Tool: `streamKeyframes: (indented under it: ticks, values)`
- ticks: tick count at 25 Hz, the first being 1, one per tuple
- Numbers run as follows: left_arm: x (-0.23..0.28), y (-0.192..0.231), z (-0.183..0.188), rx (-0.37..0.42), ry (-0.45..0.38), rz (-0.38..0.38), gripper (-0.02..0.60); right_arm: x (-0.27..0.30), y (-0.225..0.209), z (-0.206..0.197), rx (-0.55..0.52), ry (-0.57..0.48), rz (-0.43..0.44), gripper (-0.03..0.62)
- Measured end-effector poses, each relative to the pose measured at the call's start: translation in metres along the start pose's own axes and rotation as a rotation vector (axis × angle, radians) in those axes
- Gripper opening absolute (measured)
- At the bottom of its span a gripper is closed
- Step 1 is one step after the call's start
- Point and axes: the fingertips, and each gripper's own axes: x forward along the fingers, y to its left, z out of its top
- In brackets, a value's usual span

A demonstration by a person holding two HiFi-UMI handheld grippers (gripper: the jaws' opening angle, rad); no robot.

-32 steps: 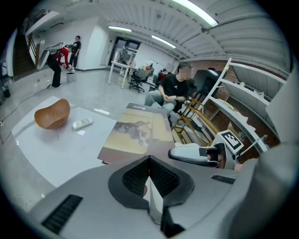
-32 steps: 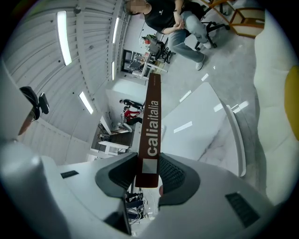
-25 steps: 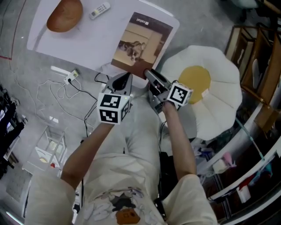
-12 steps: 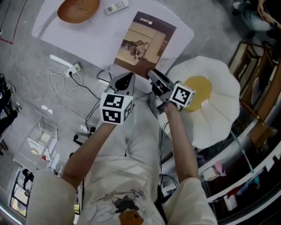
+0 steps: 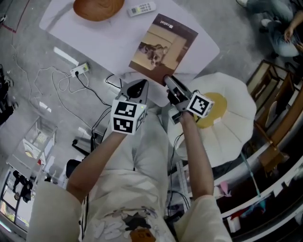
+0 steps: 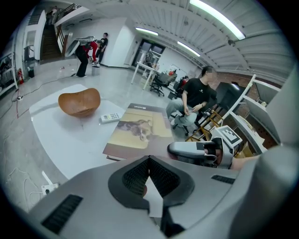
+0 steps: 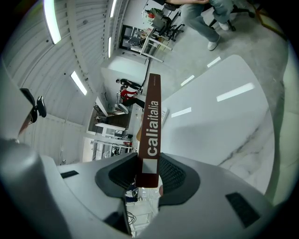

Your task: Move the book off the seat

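Book (image 5: 163, 42): spine clamped between right gripper (image 5: 170, 84) jaws, cover lying over white desk (image 5: 94, 40). Left gripper (image 5: 138, 88): jaws pressed together, empty.

you have bare table (image 5: 97, 45) left of the book (image 5: 163, 43); the wooden bowl (image 5: 98, 6) and remote (image 5: 142, 8) crowd its far edge, and cables (image 5: 56, 79) litter the floor (image 5: 26, 52) on your left.

Wooden bowl (image 5: 98, 8): cut by the head view's top edge. Remote control (image 5: 142, 8): buttons too small to tell. Book (image 5: 163, 49): near corner hidden inside right gripper (image 5: 168, 81) — cover title illegible in head view. Seated person (image 6: 195, 95): face blurred in left gripper view.
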Motion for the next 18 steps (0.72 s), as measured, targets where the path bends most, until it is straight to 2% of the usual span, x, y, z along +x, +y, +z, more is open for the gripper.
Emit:
streamKeyframes:
  ticks: [3,7,11,18]
  values:
    - [-0.030,-0.020,-0.007,0.032,0.077,0.008,0.009,-0.029,0.014,-0.018,0.081,-0.029,-0.004,0.143]
    - [-0.042,-0.031,-0.014,0.030,0.081,0.018,0.009,-0.044,0.015,-0.021,0.089,-0.036,-0.012,0.143]
    - [-0.076,-0.050,-0.018,0.026,0.138,0.047,0.009,-0.066,0.029,-0.038,0.149,-0.032,-0.019,0.143]
    - [-0.055,-0.039,0.002,0.039,0.174,0.029,0.009,-0.046,0.015,-0.012,0.170,-0.028,-0.037,0.143]
